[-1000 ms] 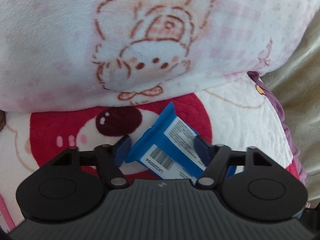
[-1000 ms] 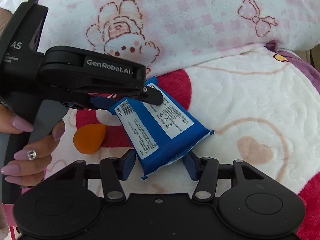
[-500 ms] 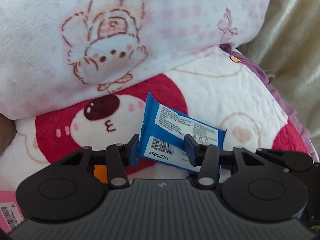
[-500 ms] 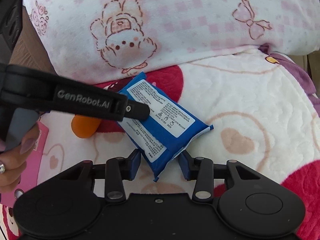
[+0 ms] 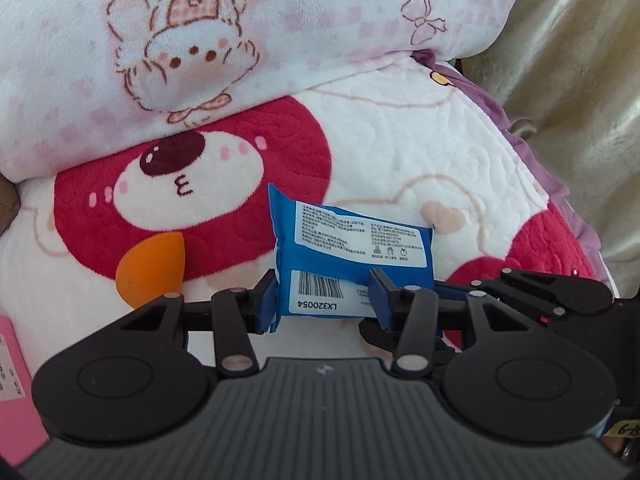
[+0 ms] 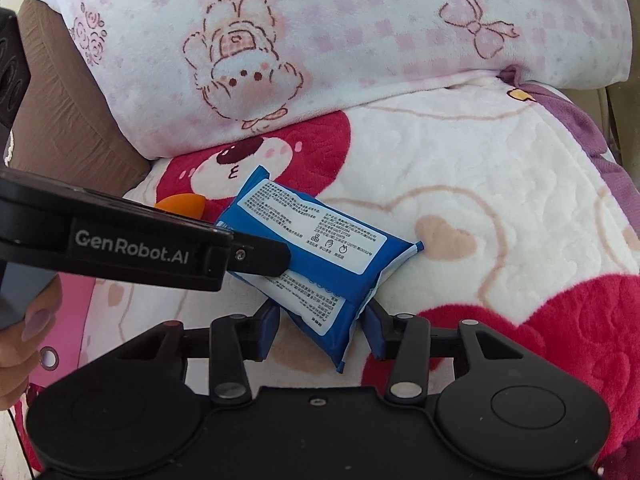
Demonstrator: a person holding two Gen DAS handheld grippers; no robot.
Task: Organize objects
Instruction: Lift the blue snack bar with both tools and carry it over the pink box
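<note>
A blue wipes pack (image 5: 352,248) with white labels hangs just above the bear-print blanket (image 5: 420,140). My left gripper (image 5: 325,300) is shut on its barcode end, with both blue pads pressed to it. In the right wrist view that gripper (image 6: 260,258) reaches in from the left onto the pack (image 6: 320,248). The pack's other end sits between the jaws of my right gripper (image 6: 322,328), which are opening; the pads stand close beside the pack without squeezing it. An orange teardrop sponge (image 5: 150,272) lies on the blanket to the left.
A plush pink-and-white pillow (image 5: 240,40) lies across the back. Beige fabric (image 5: 580,80) rises at the right and a brown cushion (image 6: 60,120) at the far left. A pink packet (image 5: 12,380) lies at the left edge. A hand (image 6: 24,340) holds the left gripper.
The left jaws closed onto the pack's barcode end. The left view drew back from the pillow, bringing the sponge into sight. The right jaws narrowed on the pack, then widened a little.
</note>
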